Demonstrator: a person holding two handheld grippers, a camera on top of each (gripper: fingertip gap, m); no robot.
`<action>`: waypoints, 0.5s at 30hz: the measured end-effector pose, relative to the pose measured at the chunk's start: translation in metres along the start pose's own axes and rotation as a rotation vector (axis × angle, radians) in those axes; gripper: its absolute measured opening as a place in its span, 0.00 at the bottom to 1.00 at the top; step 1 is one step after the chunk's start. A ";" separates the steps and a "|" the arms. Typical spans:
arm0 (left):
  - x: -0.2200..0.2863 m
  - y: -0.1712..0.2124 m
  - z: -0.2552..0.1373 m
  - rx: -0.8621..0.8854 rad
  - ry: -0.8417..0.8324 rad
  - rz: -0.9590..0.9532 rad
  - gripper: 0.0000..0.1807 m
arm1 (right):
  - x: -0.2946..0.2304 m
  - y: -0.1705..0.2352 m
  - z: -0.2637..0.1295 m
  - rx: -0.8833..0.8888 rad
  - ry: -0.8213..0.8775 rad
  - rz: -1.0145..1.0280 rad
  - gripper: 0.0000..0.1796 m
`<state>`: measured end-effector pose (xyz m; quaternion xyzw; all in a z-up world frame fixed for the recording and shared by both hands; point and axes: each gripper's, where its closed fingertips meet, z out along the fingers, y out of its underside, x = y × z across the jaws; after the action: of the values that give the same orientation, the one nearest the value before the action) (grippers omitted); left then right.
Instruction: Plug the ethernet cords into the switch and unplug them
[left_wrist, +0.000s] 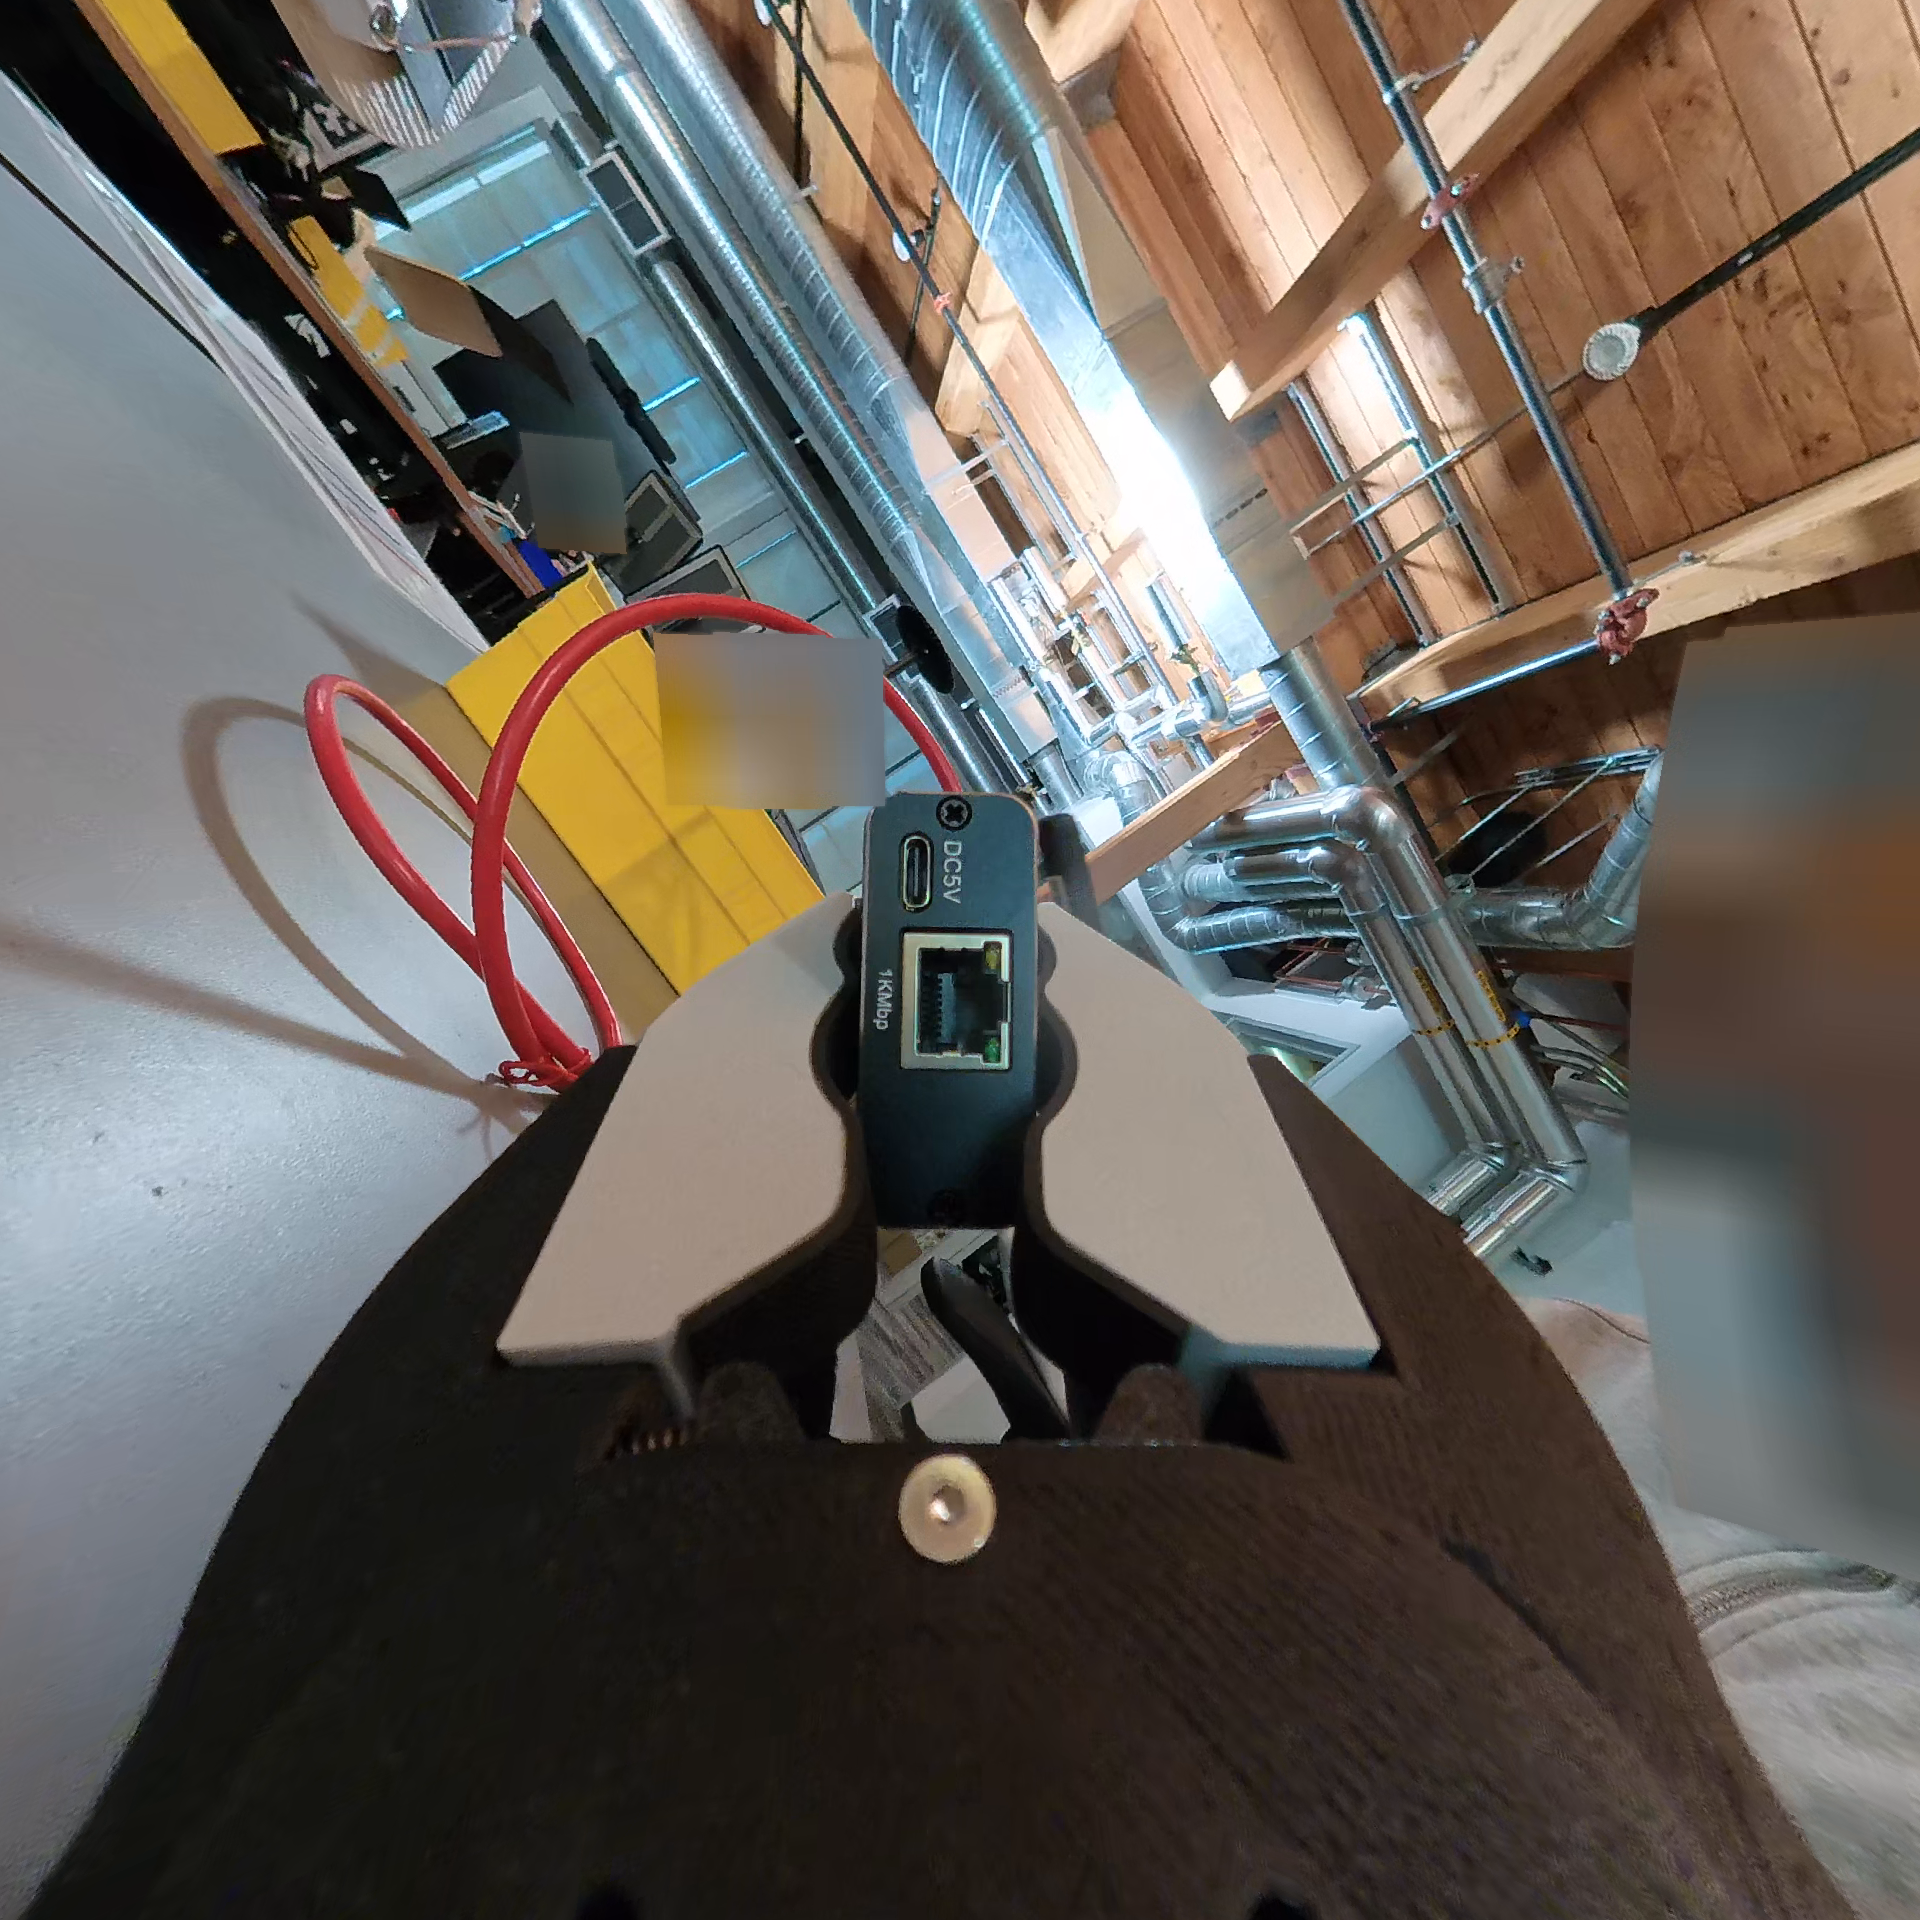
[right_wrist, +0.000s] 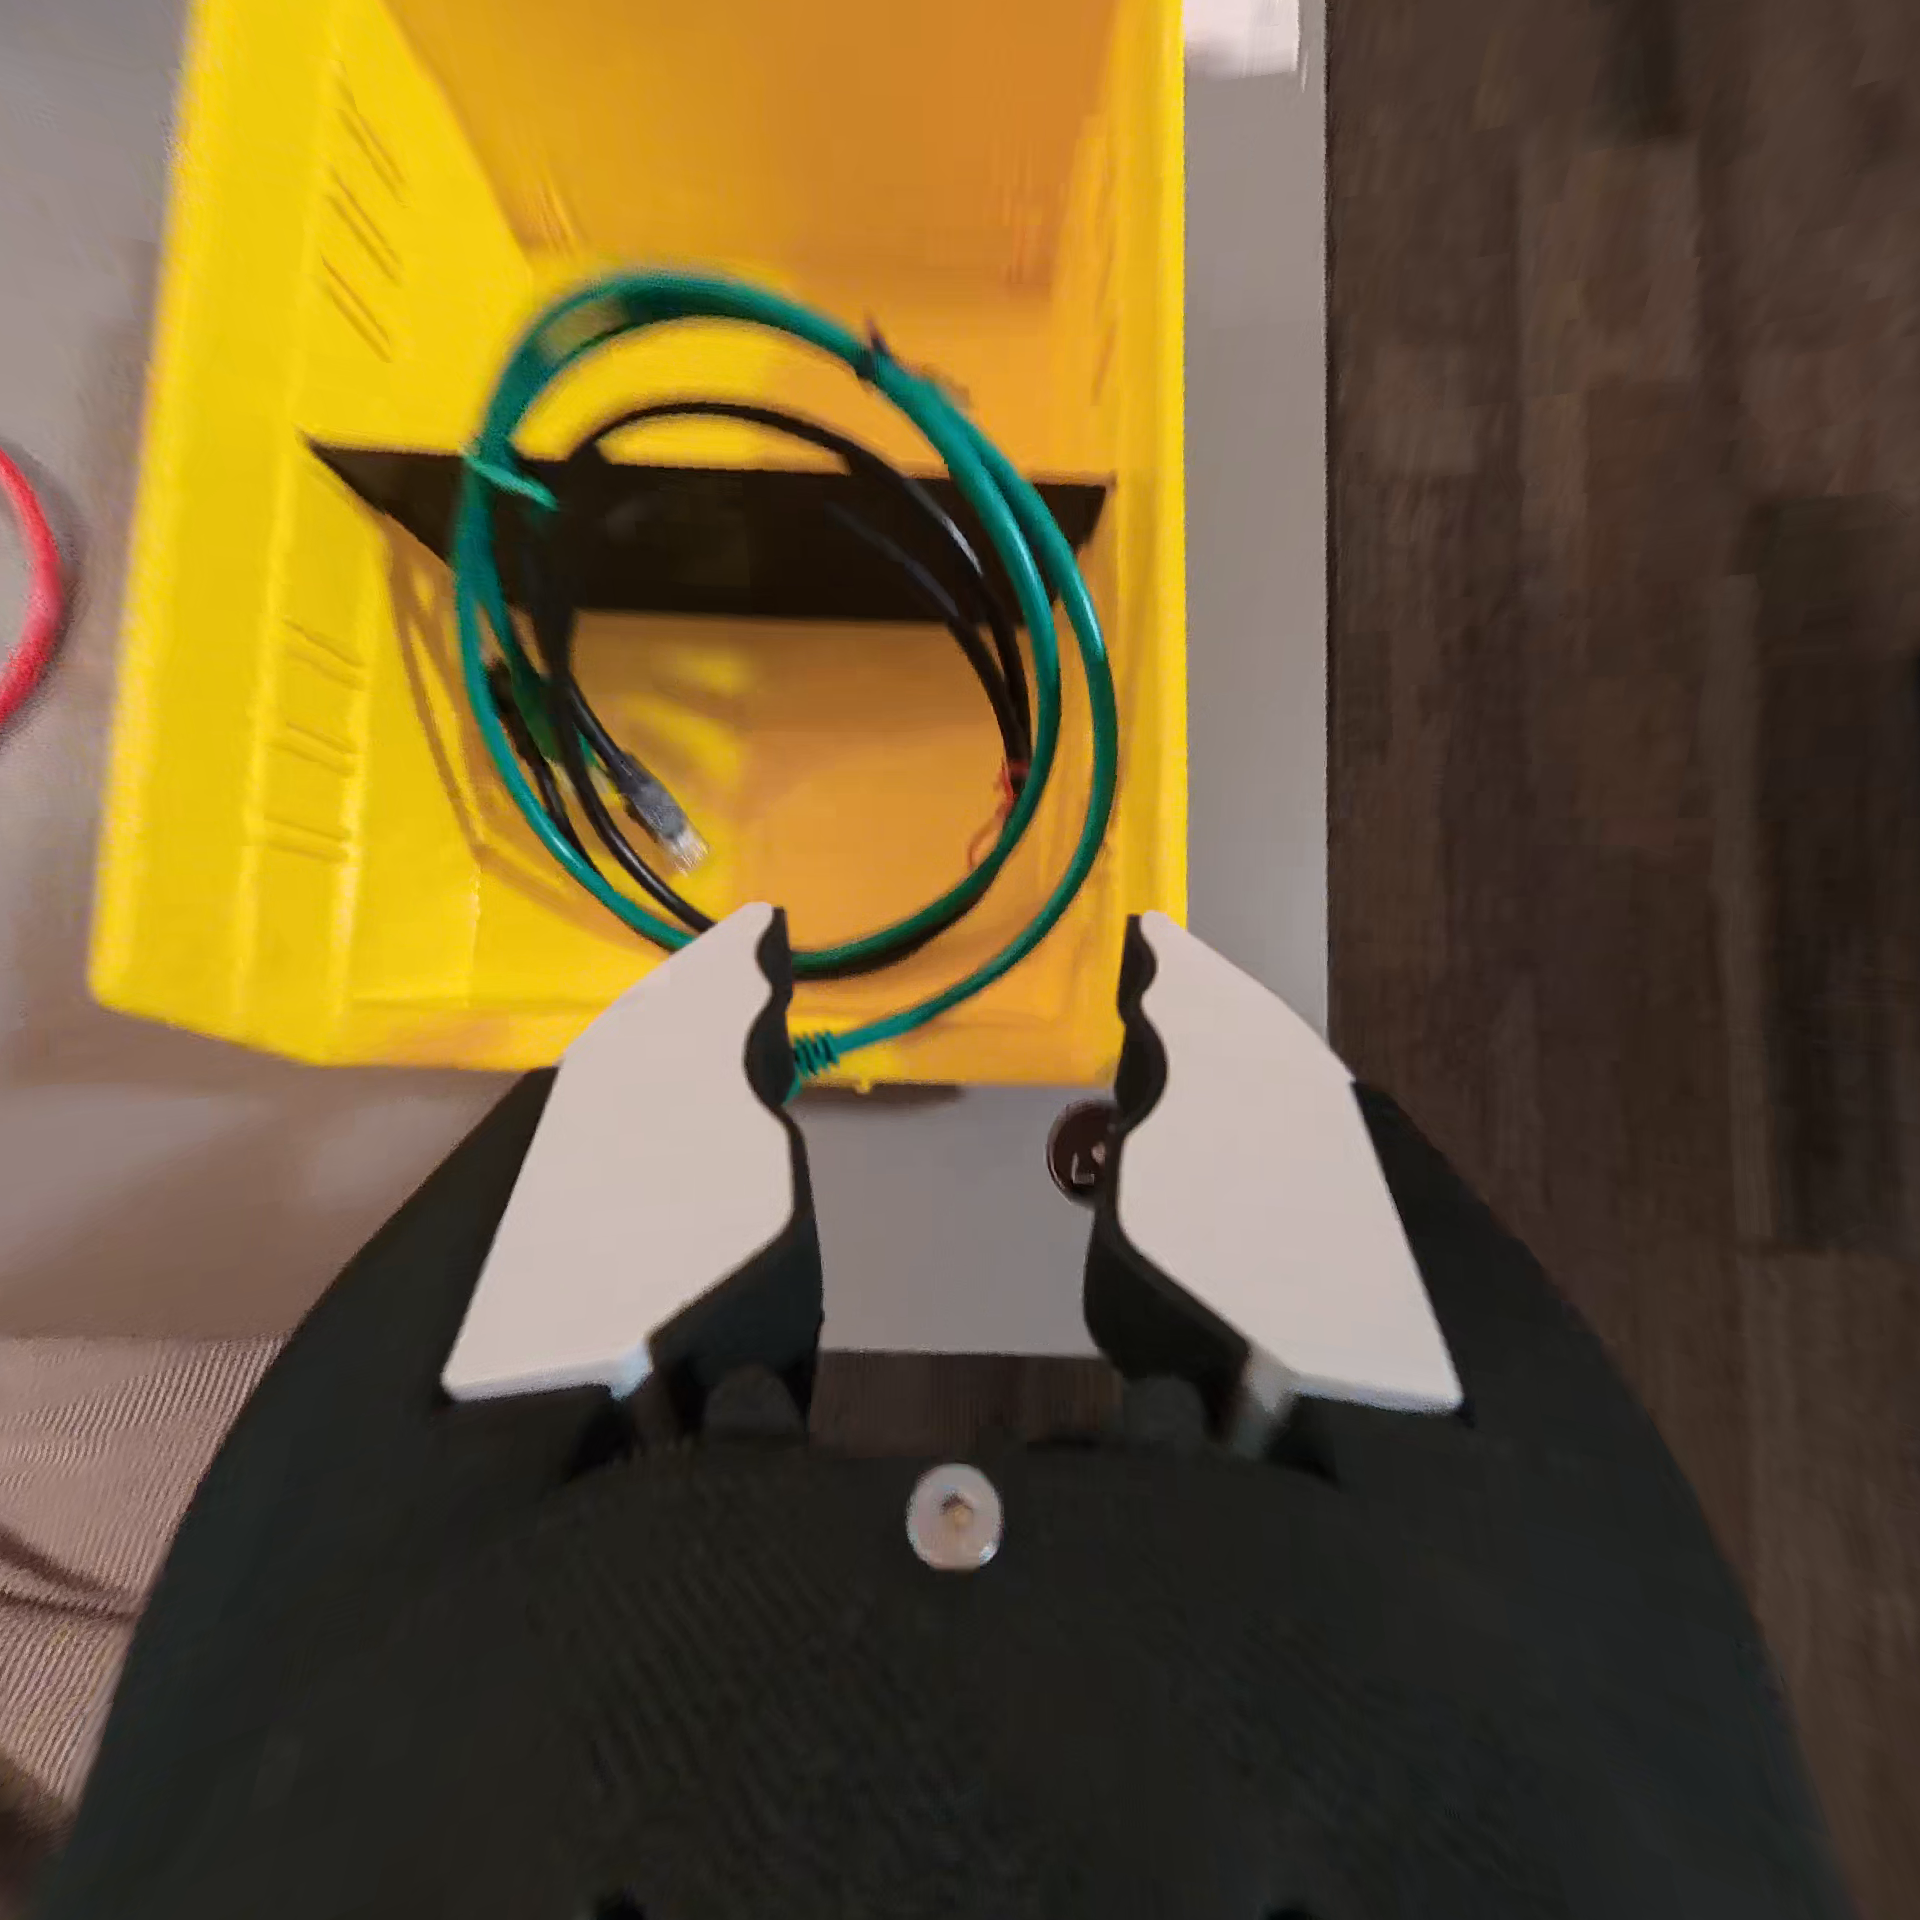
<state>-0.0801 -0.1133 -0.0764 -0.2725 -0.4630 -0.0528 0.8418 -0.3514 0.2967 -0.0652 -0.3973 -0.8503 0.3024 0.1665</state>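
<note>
My left gripper (left_wrist: 951, 966) is shut on the black switch (left_wrist: 951, 1122), held upright above the table, its end face with one empty ethernet port (left_wrist: 956, 1000) turned toward the camera. A coiled red ethernet cord (left_wrist: 499, 831) lies on the white table behind it. My right gripper (right_wrist: 954, 977) is open over the near edge of a yellow bin (right_wrist: 270, 623). In the bin lie a coiled green ethernet cord (right_wrist: 1049, 634) and a black ethernet cord (right_wrist: 623, 769) with a clear plug. The green cord's end runs beside my left finger (right_wrist: 665, 1122); the view is blurred.
The yellow bin (left_wrist: 623, 769) stands on the white table (left_wrist: 156, 935) behind the switch. A black divider (right_wrist: 727, 561) crosses the bin. The table's right edge (right_wrist: 1325, 623) drops to dark wood flooring. A bit of red cord (right_wrist: 31, 582) shows at the left. A person's pale sleeve (left_wrist: 1766, 1662) is at the right.
</note>
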 end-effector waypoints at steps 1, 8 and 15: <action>0.000 0.000 0.000 -0.003 -0.002 0.003 0.14 | -0.008 -0.012 -0.006 0.061 -0.017 -0.024 0.35; 0.000 0.005 0.003 -0.035 -0.013 0.033 0.14 | -0.152 -0.085 -0.059 0.499 -0.363 -0.285 0.30; 0.007 0.024 0.013 -0.158 -0.025 0.146 0.14 | -0.365 -0.048 -0.088 0.562 -1.073 -0.405 0.19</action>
<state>-0.0779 -0.0850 -0.0749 -0.3714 -0.4466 -0.0242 0.8136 -0.1031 0.0232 0.0172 0.0369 -0.7618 0.6334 -0.1308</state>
